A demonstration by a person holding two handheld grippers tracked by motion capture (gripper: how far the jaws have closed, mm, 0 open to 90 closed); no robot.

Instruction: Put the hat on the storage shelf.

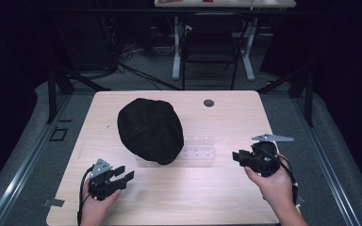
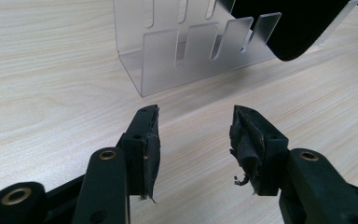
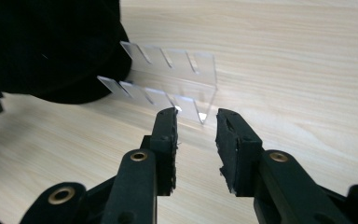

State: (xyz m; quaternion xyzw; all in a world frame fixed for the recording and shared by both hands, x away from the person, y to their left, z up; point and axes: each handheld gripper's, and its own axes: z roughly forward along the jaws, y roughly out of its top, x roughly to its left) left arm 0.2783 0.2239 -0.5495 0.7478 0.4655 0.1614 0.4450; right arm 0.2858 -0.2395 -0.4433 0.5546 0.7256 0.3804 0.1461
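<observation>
Right, from the high view: a black cap sits on the wooden table, draped over one end of a clear slotted rack. My left gripper hovers near the rack's cap end, my right gripper just off its bare end. Left gripper view: jaws spread, empty, rack ahead, cap over its far end. Right gripper view: jaws parted, nothing between, rack close ahead, cap covering its other end.
</observation>
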